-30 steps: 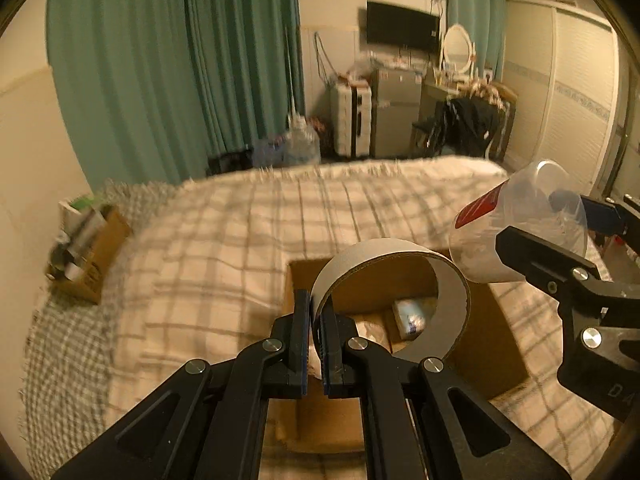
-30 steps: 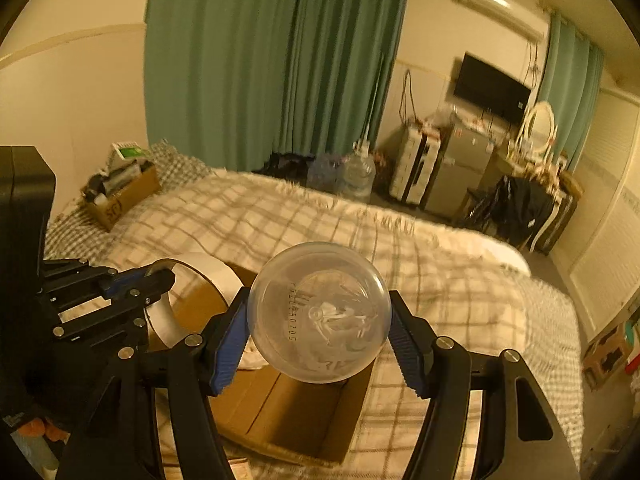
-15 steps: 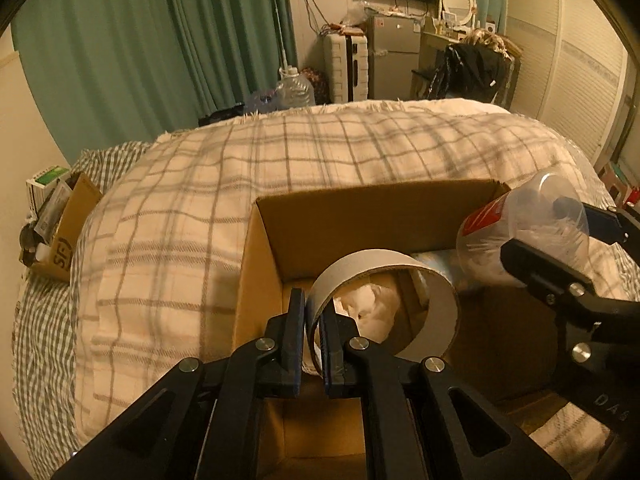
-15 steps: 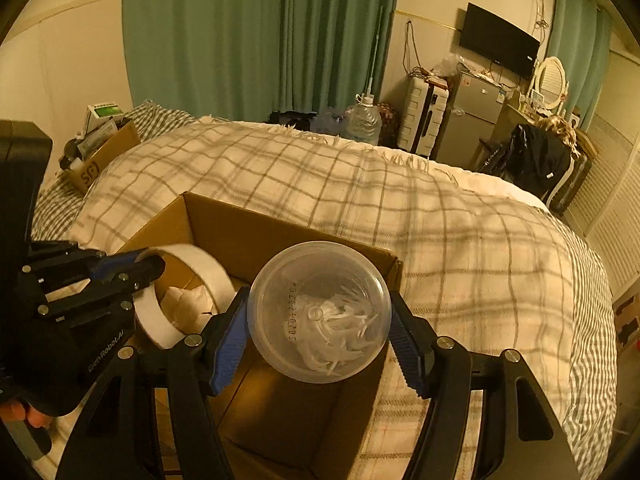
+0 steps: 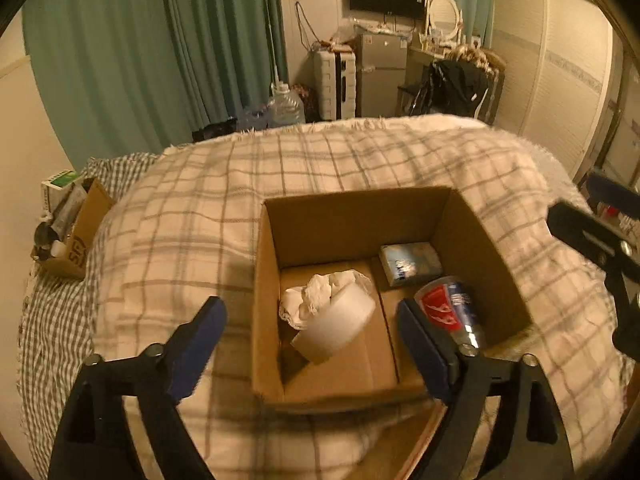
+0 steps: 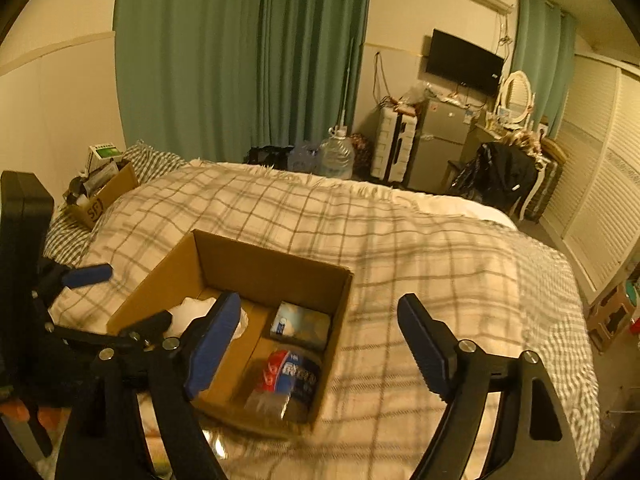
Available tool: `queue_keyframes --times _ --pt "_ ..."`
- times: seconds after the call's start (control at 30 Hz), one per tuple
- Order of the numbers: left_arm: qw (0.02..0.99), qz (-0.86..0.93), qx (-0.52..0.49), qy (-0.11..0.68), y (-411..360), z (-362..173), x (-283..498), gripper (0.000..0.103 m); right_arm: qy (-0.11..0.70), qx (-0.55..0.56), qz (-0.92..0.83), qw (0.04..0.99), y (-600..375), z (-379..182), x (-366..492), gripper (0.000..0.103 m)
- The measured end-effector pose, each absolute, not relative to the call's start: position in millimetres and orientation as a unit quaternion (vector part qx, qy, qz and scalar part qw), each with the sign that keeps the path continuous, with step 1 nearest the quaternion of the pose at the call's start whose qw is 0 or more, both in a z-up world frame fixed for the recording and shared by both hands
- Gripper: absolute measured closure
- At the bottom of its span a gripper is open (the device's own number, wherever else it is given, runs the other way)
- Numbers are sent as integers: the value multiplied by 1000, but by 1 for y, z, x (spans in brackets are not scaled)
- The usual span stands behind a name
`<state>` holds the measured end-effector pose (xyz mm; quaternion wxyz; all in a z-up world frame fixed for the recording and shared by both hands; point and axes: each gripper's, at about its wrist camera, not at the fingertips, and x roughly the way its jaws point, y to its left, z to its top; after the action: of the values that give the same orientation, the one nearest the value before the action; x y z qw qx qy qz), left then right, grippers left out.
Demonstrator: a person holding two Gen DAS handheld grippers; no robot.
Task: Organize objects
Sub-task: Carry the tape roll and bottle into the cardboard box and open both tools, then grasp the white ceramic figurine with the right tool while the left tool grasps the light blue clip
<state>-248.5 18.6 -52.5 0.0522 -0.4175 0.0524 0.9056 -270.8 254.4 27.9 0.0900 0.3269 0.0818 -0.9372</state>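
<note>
An open cardboard box stands on the plaid bed. In it lie a white tape ring, a crumpled white tissue, a blue packet and a clear plastic cup with a red and blue label, on its side. My left gripper hangs over the box's near left part, jaws opening, touching nothing. Over the box's right side my right gripper is likewise opening, nothing pressed between its pads.
A smaller carton full of odds and ends sits on the checked sheet at the bed's far left. Beyond the bed are a water bottle, a white suitcase, a small fridge and green curtains.
Both grippers have gone from shut to open. The tape ring has left the left gripper and the cup the right one; both now lie in the box.
</note>
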Motion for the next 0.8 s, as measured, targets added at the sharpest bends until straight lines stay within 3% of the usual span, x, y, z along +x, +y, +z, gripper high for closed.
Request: queue_keyframes --times 0.23,0.5,0.8 --pt "49 931 -357 58 8 -1 -201 0 126 272 -953 40 253 72 -211 0" --pt "46 946 -318 40 -15 24 -132 0 120 259 -957 45 247 100 -146 0" --pt "14 949 -315 5 -48 -16 -74 0 81 303 -943 112 235 47 -89 0"
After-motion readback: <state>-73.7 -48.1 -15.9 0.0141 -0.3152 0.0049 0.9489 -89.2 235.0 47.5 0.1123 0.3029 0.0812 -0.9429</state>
